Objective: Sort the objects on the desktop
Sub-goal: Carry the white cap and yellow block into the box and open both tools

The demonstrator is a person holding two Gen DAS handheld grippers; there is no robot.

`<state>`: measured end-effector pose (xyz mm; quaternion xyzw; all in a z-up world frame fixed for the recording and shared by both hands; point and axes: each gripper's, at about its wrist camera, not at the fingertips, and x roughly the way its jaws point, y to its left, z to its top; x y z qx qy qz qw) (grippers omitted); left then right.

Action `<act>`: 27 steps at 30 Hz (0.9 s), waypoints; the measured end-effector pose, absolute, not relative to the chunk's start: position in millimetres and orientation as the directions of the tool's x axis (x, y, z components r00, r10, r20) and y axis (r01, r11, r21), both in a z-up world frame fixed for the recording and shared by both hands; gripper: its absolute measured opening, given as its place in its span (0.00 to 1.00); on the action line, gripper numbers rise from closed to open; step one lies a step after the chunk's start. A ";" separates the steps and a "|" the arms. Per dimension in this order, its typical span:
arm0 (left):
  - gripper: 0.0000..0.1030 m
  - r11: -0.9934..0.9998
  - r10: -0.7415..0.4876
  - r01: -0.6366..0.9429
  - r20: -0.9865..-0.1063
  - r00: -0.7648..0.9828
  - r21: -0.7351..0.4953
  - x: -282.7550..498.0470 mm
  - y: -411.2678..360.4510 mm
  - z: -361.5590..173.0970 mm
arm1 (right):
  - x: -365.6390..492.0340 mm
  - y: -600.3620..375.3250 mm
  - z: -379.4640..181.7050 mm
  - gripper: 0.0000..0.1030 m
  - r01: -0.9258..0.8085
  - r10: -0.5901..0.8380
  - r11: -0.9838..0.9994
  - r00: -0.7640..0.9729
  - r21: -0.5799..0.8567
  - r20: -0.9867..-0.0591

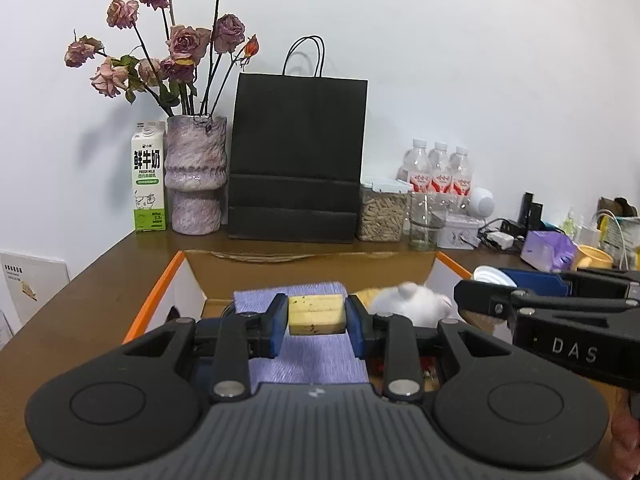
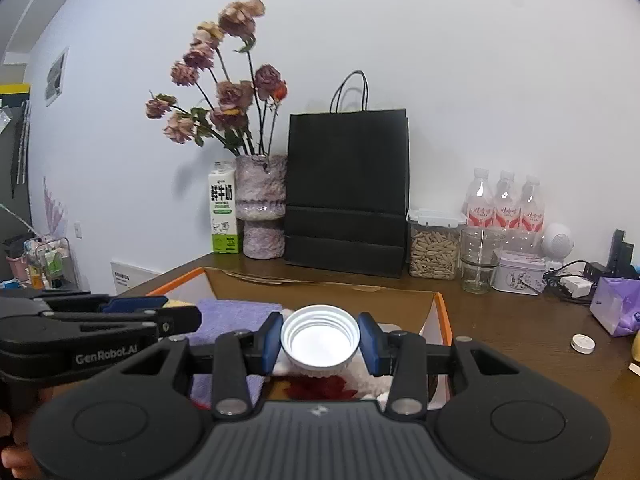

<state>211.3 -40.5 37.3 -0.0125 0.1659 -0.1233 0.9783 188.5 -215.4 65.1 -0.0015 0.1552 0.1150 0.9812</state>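
L gripper (image 1: 317, 316), black plastic w/ blue pads, is clamped on a pale yellow rectangular block (image 1: 317, 314), matte and speckled w/ dark flecks, a groove along its face. Block hangs over the open brown cardboard box w/ orange-edged flaps (image 1: 160, 288), above a fuzzy lilac cloth (image 1: 316, 352) lying inside. Just right of it in the box: a soft white plush toy (image 1: 416, 302), blurred.

R gripper (image 2: 319, 342) is closed on a round white ribbed plastic lid (image 2: 319, 338), open side toward the camera, inner threads showing; also held over the box (image 2: 438, 308), w/ the lilac cloth (image 2: 236, 312) to its left & something red underneath, can't tell what.

On the dark brown wooden desk (image 2: 520, 332) behind the box: matte black paper bag w/ cord handles (image 2: 347, 196), mottled pink glazed vase of dried roses (image 2: 260, 208), green-white milk carton (image 2: 222, 208), clear canister of seeds (image 2: 434, 246), glass cup (image 2: 480, 260). A small round white cap (image 2: 583, 344) lies flat on the desk, well right of the box.
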 end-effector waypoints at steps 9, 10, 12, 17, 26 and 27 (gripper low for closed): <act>0.31 0.976 -0.215 0.218 -0.337 0.917 -0.031 221.5 -38.8 20.2 | 200.2 -224.1 39.8 0.38 -0.242 0.262 0.965 0.901 0.100 -0.345; 0.31 0.976 -0.212 0.215 -0.338 0.917 -0.028 222.0 -39.1 19.1 | 201.0 -223.5 37.7 0.38 -0.243 0.262 0.965 0.898 0.100 -0.353; 0.31 0.978 -0.201 0.210 -0.349 0.915 -0.011 223.3 -41.5 16.0 | 203.4 -222.1 33.4 0.38 -0.240 0.260 0.966 0.892 0.100 -0.370; 0.31 0.975 -0.200 0.220 -0.356 0.913 0.015 220.7 -47.7 11.7 | 200.7 -220.1 31.4 0.38 -0.228 0.246 0.969 0.899 0.093 -0.362; 1.00 0.993 -0.090 0.108 -0.278 0.956 0.050 208.7 -47.3 17.6 | 194.9 -227.0 34.9 0.90 -0.159 0.187 0.981 0.931 0.112 -0.314; 1.00 0.994 -0.084 0.099 -0.270 0.959 0.043 207.9 -45.6 18.1 | 195.3 -228.7 35.0 0.95 -0.154 0.185 0.981 0.932 0.121 -0.313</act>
